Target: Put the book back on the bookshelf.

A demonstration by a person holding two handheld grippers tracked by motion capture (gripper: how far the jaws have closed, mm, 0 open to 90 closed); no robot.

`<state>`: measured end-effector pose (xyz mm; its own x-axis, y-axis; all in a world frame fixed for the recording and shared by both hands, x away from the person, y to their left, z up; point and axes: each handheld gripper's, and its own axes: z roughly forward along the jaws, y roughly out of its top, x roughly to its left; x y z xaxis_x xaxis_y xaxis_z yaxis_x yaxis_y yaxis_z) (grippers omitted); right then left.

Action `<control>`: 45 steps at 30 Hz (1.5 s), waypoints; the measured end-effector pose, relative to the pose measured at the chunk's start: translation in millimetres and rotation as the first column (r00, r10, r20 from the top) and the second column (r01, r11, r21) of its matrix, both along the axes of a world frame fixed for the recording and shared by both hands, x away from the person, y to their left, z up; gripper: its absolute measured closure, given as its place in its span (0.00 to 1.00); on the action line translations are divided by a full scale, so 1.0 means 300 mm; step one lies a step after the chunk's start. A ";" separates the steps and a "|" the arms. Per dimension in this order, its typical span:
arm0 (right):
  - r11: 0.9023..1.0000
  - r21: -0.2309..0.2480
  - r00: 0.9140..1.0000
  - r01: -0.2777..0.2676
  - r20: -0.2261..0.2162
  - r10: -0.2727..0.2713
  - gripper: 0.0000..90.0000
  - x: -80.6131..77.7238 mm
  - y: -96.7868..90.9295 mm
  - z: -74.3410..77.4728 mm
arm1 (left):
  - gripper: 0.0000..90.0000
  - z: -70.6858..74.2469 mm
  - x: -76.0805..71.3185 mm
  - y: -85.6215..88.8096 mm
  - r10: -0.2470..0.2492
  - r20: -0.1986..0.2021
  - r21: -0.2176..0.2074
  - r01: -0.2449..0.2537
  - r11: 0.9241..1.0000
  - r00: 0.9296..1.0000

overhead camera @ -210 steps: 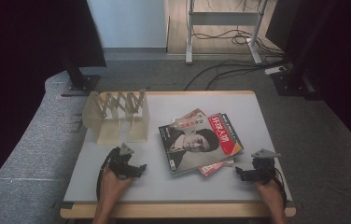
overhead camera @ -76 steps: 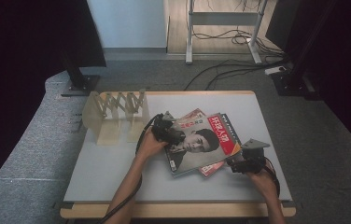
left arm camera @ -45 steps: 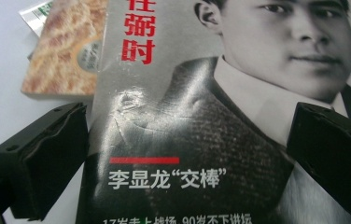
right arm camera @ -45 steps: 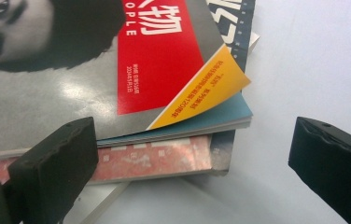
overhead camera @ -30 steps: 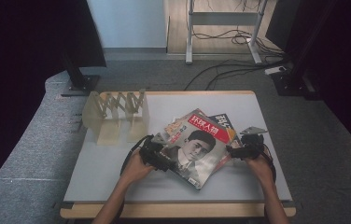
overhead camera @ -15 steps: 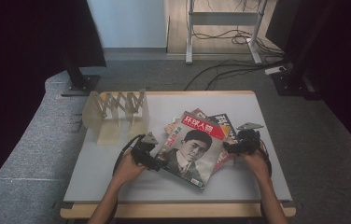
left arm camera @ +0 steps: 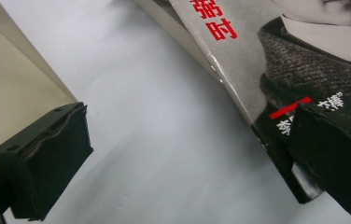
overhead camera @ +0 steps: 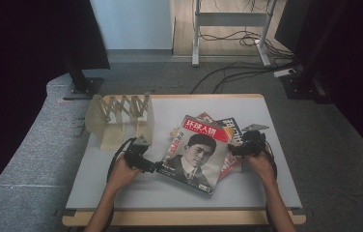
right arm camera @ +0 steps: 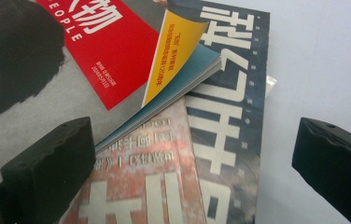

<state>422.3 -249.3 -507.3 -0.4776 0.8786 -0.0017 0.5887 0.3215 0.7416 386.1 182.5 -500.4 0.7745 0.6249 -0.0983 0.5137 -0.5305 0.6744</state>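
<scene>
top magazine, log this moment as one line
top magazine: askew on stack, corner lifted | left gripper: open, at its near-left edge | right gripper: open, at its right edge | rack: empty

Wooden rack (overhead camera: 121, 118) at table (overhead camera: 121, 193) rear-left.

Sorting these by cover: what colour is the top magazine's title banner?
Red banner, white lettering; high view shows it best.

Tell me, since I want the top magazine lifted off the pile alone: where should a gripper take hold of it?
Probably at the top magazine's near-left edge, coming from the left. That part juts past the pile onto the bare table, so a jaw could likely slide beneath without catching the other magazines. The left gripper sits there, open.
</scene>
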 end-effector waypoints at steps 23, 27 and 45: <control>0.997 0.021 0.997 -0.071 -0.031 0.072 0.02 0.019 0.064 0.007 | 0.00 -0.086 -0.046 0.007 -0.012 0.004 0.013 0.012 1.000 1.000; 0.995 0.035 0.995 -0.093 -0.034 0.094 0.00 0.018 0.068 0.014 | 0.00 -0.090 -0.053 0.009 -0.006 0.021 0.007 0.006 1.000 1.000; 0.985 0.084 0.986 -0.151 -0.061 0.156 0.03 0.117 0.128 0.023 | 0.00 -0.092 -0.054 0.008 0.001 0.019 0.008 -0.001 1.000 1.000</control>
<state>457.3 -210.8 -500.3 -0.6036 0.7909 0.1011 0.5864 0.3544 0.7283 369.8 184.8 -527.9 0.7758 0.6261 -0.0780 0.5008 -0.5359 0.6797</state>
